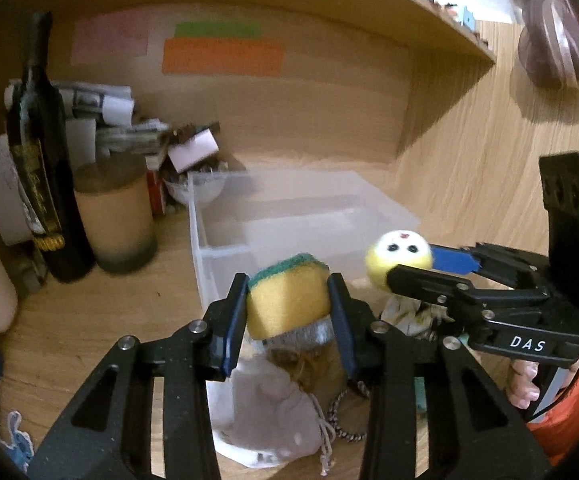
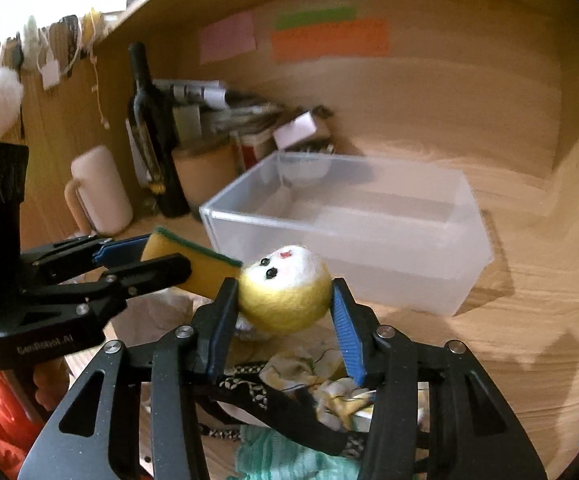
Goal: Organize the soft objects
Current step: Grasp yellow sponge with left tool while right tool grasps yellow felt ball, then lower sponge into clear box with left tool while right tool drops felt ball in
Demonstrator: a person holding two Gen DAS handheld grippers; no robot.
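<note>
Wooden counter (image 2: 529, 320), clear plastic bin (image 2: 369, 240) ahead. My left claw (image 1: 288, 300) is clamped on sponge (image 1: 287, 300), right claw (image 2: 285, 292) on felt ball (image 2: 285, 288). Both light, squashy; mid-body grips should hold.

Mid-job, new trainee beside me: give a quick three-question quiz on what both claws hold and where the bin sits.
1. True or false: the left claw holds the sponge.
2. What does the right claw grip? A) bottle B) felt ball C) mug
3. Fill in: the clear bin looks ____ inside.

Key: 1 true; 2 B; 3 empty.
</note>
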